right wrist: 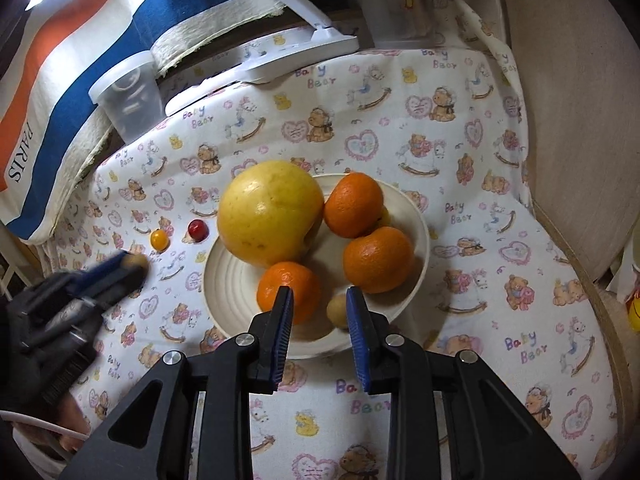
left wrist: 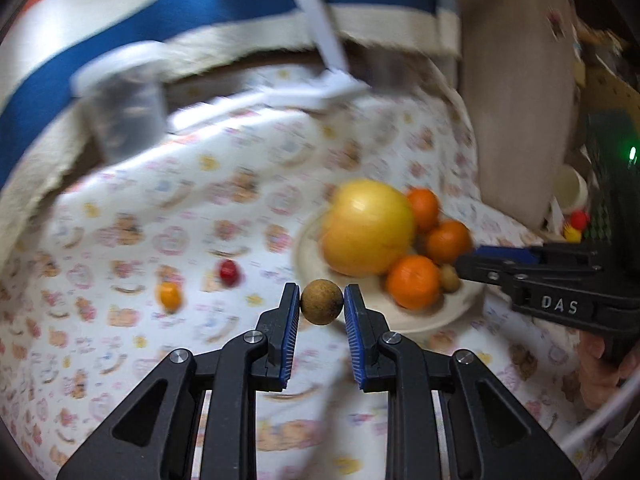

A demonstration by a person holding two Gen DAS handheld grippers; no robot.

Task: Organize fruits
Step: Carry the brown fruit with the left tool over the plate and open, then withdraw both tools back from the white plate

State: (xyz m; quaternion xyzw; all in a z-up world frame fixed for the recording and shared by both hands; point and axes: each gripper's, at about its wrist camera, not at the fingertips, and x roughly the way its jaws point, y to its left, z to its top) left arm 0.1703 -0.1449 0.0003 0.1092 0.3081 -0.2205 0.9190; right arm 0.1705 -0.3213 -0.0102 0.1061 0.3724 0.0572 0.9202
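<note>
Fruits lie on a cloth [right wrist: 460, 152] printed with bears and rocking horses. At far left in the right wrist view, the left gripper [right wrist: 128, 266] appears blurred, its blue pads closed on a small brown fruit [left wrist: 322, 301]; the left wrist view shows this fruit pinched between both pads, clear of the cloth. Beside it, a small yellow-orange tomato [right wrist: 159, 239] and a small red tomato [right wrist: 197, 229] rest on the cloth, near each other, left of the plate [right wrist: 224, 300]. The cream plate holds a large yellow grapefruit [right wrist: 270, 212] at its left side, touching three oranges: one at the front [right wrist: 286, 288], one at the rear [right wrist: 352, 204], one at the right [right wrist: 378, 260]. A second small brown fruit [right wrist: 338, 310] lies on the plate's front edge. The right gripper [right wrist: 318, 302] hovers over that edge, jaws parted and holding nothing, the brown fruit partly behind its right pad. A clear plastic cup [right wrist: 128, 96] stands at rear left.
</note>
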